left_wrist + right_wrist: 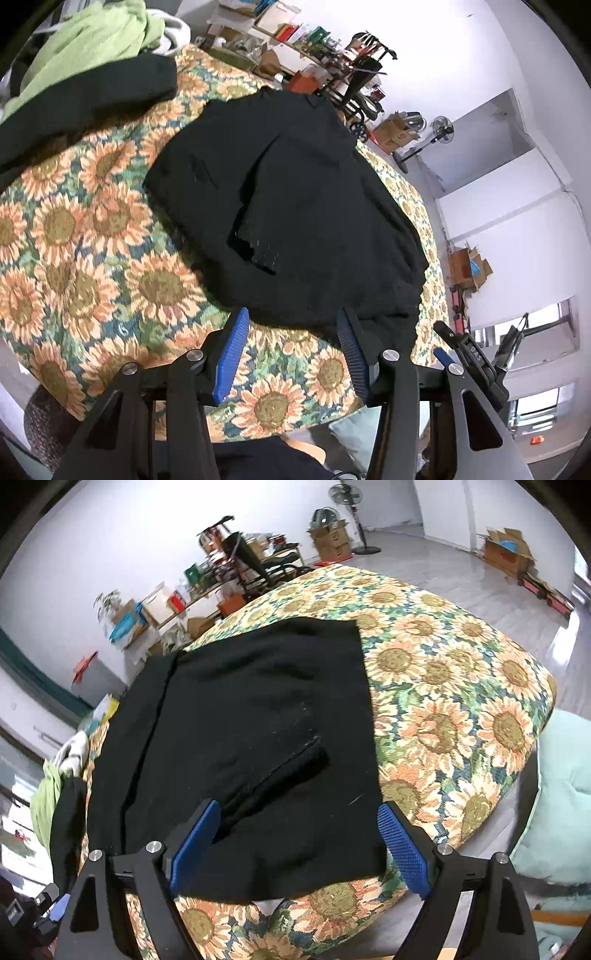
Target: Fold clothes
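Note:
A black garment (pixel 295 192) lies partly folded on the sunflower-print cover (pixel 92 229), with one sleeve (pixel 258 221) laid across its body. My left gripper (pixel 291 314) hovers over the garment's near hem, its blue pads (pixel 232 350) apart and nothing pinched between them. In the right wrist view the same garment (pixel 251 709) spreads under my right gripper (pixel 297 806), which stands wide open above the near edge, its fingers straddling the cloth without pressing it. A dark fold or pocket (pixel 291 771) shows just ahead of the right fingers.
A second black garment (pixel 85 99) and a green one (pixel 85 40) are heaped at the cover's far left. A pale green cushion (pixel 561 794) lies beside the bed. Shelves, cardboard boxes (pixel 330 537) and a standing fan (pixel 351 513) line the walls.

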### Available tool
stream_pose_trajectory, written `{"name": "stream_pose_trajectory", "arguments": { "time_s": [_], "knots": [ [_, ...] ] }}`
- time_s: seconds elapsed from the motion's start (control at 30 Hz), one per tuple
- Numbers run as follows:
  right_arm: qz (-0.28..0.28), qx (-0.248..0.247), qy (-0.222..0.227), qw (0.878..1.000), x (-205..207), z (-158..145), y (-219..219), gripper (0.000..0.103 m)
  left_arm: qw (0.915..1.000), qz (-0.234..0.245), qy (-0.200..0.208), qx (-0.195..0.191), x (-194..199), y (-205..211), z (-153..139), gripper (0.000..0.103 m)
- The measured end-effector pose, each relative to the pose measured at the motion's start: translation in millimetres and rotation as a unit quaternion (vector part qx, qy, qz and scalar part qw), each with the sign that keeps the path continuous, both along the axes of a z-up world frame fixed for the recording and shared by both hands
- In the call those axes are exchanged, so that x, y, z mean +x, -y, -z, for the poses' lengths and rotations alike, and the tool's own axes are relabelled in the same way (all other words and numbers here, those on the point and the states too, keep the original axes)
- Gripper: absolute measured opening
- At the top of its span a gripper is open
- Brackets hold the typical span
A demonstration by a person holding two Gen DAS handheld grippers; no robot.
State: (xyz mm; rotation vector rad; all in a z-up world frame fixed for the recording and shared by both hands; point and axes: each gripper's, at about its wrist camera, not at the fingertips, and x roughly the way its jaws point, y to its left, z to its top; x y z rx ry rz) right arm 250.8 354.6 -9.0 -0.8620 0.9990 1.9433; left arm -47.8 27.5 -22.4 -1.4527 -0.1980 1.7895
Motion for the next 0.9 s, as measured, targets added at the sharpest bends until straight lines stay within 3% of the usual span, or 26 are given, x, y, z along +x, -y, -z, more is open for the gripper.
{"name": "stream_pose_trajectory", "arguments": {
  "time_s": [0.2,0.37,0.43,0.57,0.67,0.9],
  "knots": [
    [0.044,-0.021,-0.057,0.997,16,7,-9,0.088,0.9995,0.021,-0.004,0.022,2,-31,-2,0.06],
    [0.062,-0.012,-0.064,0.996,27,6,-19,0.079,0.9984,0.047,0.013,0.027,6,-58,12,0.062],
    [0.049,-0.023,-0.068,0.996,23,14,-23,0.075,0.9986,0.046,0.021,0.016,5,-63,21,0.062],
    [-0.001,-0.095,-0.113,0.989,-1,44,-28,0.071,0.9989,0.033,0.034,-0.003,-1,-63,35,0.062],
    [-0.028,-0.104,-0.1,0.989,-27,55,-27,0.071,0.9992,0.011,0.038,-0.007,-7,-55,38,0.062],
    [-0.031,-0.031,-0.027,0.999,-74,55,-25,0.081,0.999,-0.028,0.033,0.007,-16,-32,37,0.062]
  ]
}}
